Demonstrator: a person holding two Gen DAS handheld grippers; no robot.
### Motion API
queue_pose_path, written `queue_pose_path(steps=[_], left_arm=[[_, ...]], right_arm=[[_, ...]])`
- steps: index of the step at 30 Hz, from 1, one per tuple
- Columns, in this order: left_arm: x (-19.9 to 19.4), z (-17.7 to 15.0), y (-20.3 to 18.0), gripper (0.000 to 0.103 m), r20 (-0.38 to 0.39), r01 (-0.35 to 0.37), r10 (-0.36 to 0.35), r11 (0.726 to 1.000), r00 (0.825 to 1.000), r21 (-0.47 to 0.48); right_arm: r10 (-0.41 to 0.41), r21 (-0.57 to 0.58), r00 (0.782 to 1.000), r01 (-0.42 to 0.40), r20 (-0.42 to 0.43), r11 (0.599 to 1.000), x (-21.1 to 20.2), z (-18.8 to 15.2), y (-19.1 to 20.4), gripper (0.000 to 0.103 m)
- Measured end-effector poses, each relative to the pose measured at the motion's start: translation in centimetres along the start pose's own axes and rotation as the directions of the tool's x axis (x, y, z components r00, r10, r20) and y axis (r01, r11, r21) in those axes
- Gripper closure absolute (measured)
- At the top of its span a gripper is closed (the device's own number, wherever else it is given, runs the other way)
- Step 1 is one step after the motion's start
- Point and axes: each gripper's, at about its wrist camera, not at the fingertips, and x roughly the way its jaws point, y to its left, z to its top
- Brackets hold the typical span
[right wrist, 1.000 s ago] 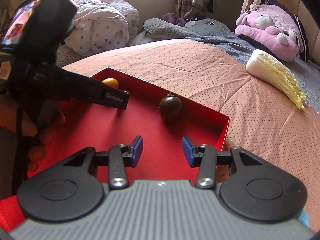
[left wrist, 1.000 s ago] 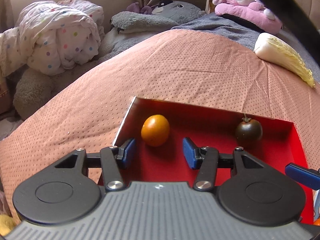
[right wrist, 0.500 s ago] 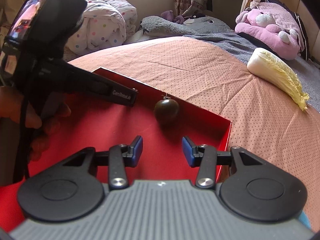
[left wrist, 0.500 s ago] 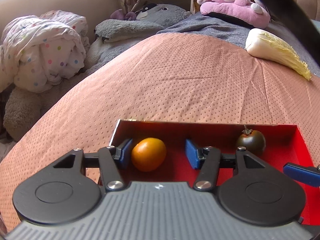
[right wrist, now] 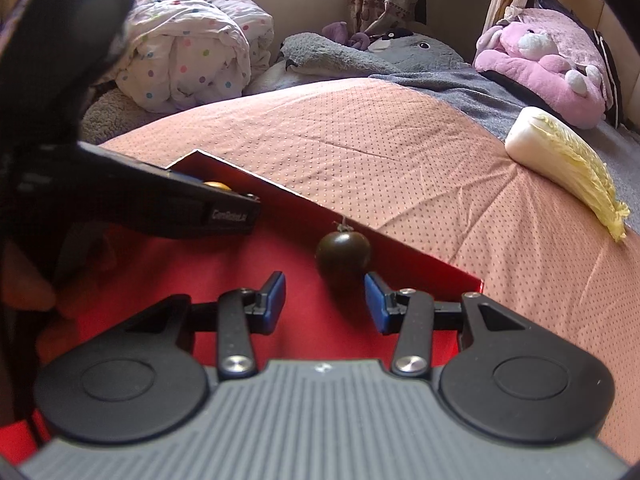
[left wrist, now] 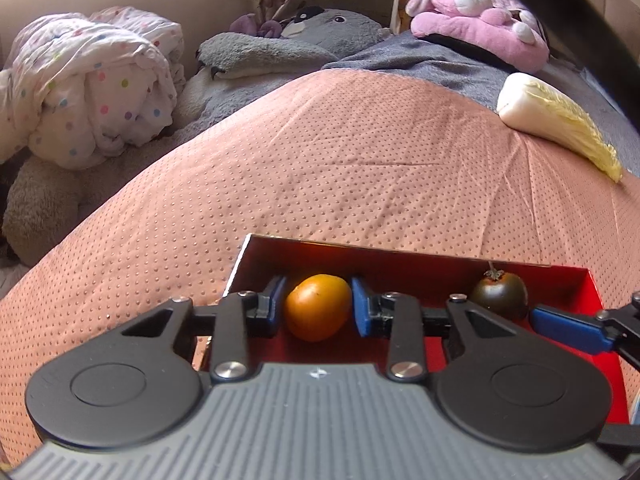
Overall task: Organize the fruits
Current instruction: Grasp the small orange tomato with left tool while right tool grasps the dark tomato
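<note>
An orange fruit (left wrist: 317, 306) lies in a shallow red tray (left wrist: 400, 260) near its far left corner. My left gripper (left wrist: 318, 307) is closed around it, both blue pads touching its sides. A dark tomato (right wrist: 343, 255) with a stem sits by the tray's far wall (right wrist: 420, 256); it also shows in the left wrist view (left wrist: 498, 293). My right gripper (right wrist: 325, 299) is open, its pads just short of the tomato on either side. The left gripper's body (right wrist: 120, 184) hides most of the orange fruit (right wrist: 218, 186) in the right wrist view.
The tray rests on a pink dotted bedspread (left wrist: 360, 160). A napa cabbage (right wrist: 568, 160) lies to the right. A polka-dot quilt (left wrist: 88, 88), a grey plush (left wrist: 280, 48) and a pink plush (right wrist: 544, 64) line the far side.
My left gripper moved forward over the orange fruit and its pads closed on it. My right gripper moved closer to the dark tomato and stayed open.
</note>
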Motion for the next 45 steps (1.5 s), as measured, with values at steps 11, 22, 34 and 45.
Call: queue_pose_path(steps=[11,22,34,45], left_arm=[[0.1,0.0,0.0,0.063,0.000,-0.001,0.001,1.000,1.000,0.002],[-0.2,-0.2,0.1,0.063,-0.001,0.015,-0.015,1.000,1.000,0.010],[-2.1,-2.0,-0.2,0.063,-0.009,0.023,-0.023,0.999,1.000,0.033],[-5.1,-3.4,-0.4,0.063,0.000,0.032,-0.032,0.998,0.999,0.053]], right_arm=[[-0.021,0.067,0.999,0.024,-0.047,0.998,2.7,0.9,-1.3,0.057],[-0.020,0.045,0.999,0.021,-0.034,0.999,1.5,0.6,-0.7,0.063],[-0.026,0.080,0.999,0.024,0.029,0.996,-2.8,-0.1,-1.2,0.063],[-0.028,0.058,0.996,0.024,0.080,0.998,-7.2,-0.7,-0.4,0.063]])
